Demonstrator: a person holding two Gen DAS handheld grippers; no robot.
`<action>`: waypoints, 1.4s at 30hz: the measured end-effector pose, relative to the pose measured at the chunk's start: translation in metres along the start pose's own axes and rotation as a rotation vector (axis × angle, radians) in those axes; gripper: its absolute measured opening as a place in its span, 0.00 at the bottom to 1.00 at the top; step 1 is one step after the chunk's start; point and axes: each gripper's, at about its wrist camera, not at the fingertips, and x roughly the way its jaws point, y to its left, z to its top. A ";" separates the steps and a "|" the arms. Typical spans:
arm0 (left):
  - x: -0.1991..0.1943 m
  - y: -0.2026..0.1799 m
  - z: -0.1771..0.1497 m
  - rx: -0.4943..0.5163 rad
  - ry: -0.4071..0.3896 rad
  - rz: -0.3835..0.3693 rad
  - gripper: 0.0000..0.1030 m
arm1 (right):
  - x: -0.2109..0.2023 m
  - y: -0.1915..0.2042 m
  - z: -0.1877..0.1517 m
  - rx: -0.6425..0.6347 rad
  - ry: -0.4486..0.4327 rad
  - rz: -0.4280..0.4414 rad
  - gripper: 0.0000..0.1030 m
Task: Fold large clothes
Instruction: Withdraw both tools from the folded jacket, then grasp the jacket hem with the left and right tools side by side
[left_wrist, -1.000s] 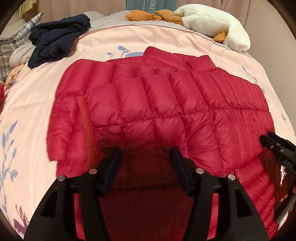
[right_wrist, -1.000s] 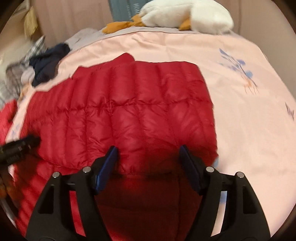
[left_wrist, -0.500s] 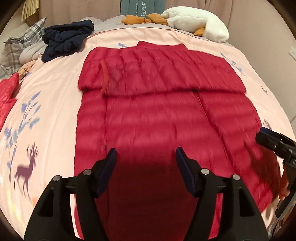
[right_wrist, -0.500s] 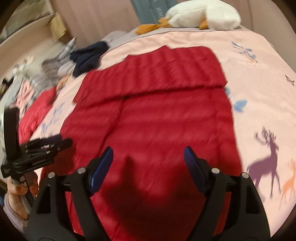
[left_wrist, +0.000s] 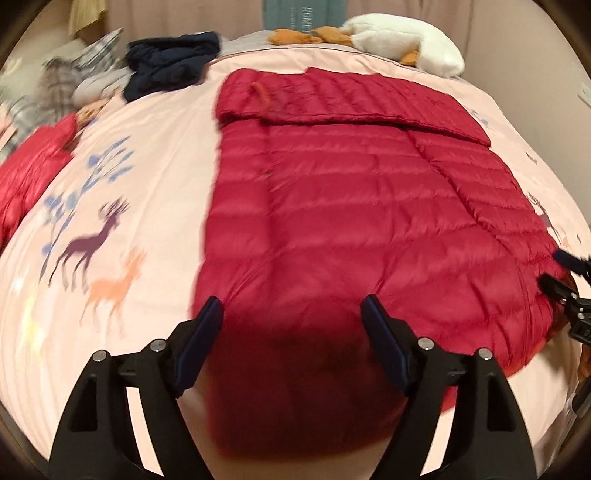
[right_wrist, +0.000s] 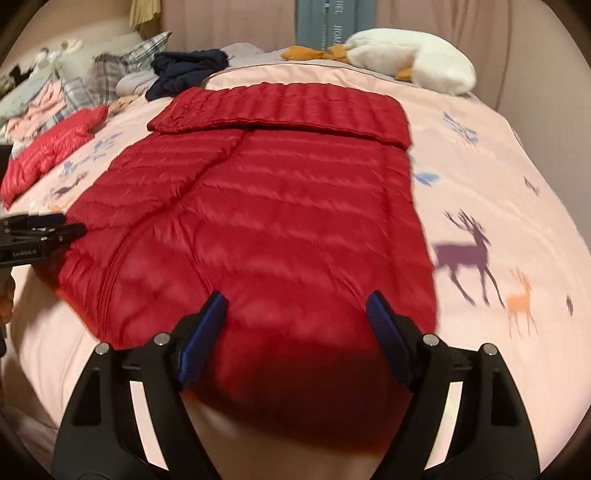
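Pink deer-print bedspread (left_wrist: 110, 280), beige curtain (right_wrist: 461, 26) behind, dim warm light.

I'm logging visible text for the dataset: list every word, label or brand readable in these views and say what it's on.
"GenRobot.AI", rather small, in white on the side of the left gripper, seen in the right wrist view.
"HOM...", partly legible, in pale letters on the teal cushion at the head of the bed; the rest is blurred.
Nothing readable on the red down jacket or the pink bedspread, which has only deer and leaf prints.

- The left gripper (left_wrist: 291, 317) is tilting downward, its jaws opening with nothing pinched between the pads.
- The right gripper (right_wrist: 297, 314) is angling down alongside it, jaws opening too, gripping nothing.
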 end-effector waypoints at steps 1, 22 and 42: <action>-0.003 0.005 -0.003 -0.019 0.001 0.008 0.78 | -0.005 -0.007 -0.003 0.019 0.000 -0.022 0.81; 0.003 0.073 -0.029 -0.482 0.077 -0.537 0.87 | -0.006 -0.088 -0.036 0.585 -0.011 0.416 0.92; 0.029 0.052 -0.002 -0.514 0.095 -0.742 0.86 | 0.026 -0.073 -0.005 0.580 0.012 0.534 0.88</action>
